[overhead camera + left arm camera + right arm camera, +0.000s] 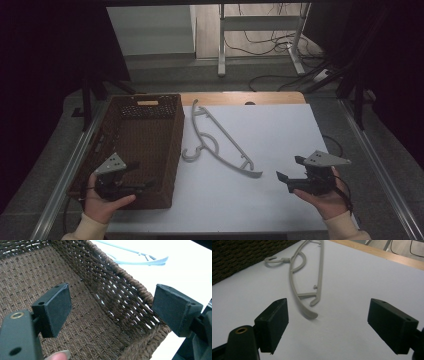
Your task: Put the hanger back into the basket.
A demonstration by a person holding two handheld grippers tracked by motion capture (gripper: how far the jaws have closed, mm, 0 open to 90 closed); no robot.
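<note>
Both grippers, left (131,176) and right (287,168), gape wide and empty. Our hanger (220,141) lies flat on the white table (280,135), just beside the wicker basket (170,145); we should grasp its near arm squarely.

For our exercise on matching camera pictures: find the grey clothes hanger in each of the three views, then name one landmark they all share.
High view: the hanger lies mid-table on the white sheet, just right of the basket.
Left gripper view: hanger at top right, beyond the basket's rim.
Right gripper view: hanger at upper centre, its hook towards the basket.
Shared landmark: the brown woven basket.
</note>
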